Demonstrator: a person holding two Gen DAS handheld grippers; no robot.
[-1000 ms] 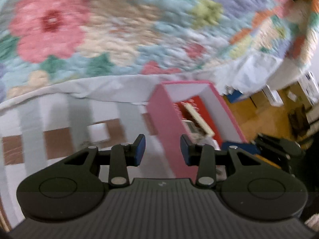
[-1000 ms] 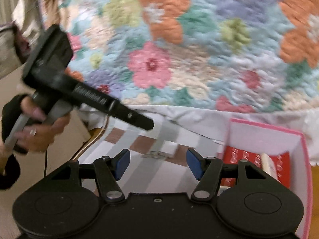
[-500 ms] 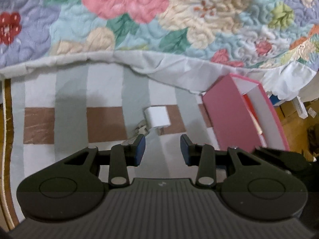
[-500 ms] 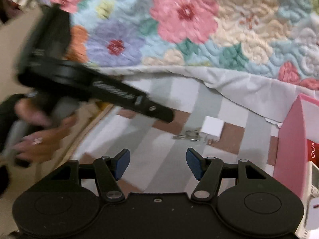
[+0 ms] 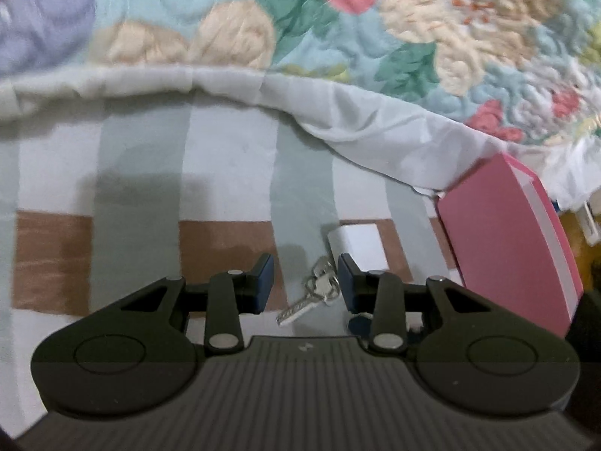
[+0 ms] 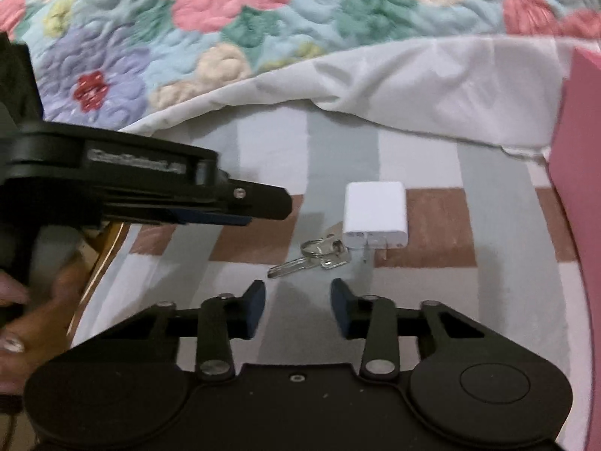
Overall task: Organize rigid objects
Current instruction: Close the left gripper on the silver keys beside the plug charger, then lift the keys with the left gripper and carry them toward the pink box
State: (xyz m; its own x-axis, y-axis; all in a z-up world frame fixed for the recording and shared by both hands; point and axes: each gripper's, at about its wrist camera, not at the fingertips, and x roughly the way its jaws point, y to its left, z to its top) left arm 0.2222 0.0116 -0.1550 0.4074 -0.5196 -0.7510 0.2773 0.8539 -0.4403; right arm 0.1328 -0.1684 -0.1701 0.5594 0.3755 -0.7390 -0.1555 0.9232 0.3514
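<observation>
Blue-pad L gripper (image 5: 305,282): jaws partly apart, narrowing, grip nothing; keys (image 5: 313,293) in gap, charger (image 5: 358,246) just past R pad.
R gripper (image 6: 297,310): jaws closing, empty; keys (image 6: 311,257) + charger (image 6: 375,220) just ahead.
Edges: pink box (image 5: 507,248) right, quilt (image 5: 300,18) beyond; striped sheet (image 5: 142,173) open left.

A charger block (image 6: 375,214) lies on the striped sheet (image 6: 496,248) of the bed, its prongs toward the camera; a bunch of keys (image 6: 315,253) touches its near-left corner, one key reaching out to the left; behind both, the quilt (image 6: 233,26) lies with its turned-back edge across the sheet; a box (image 5: 511,240) stands to the right, well apart from the charger block; the left gripper (image 6: 263,206) hangs left of the keys.
</observation>
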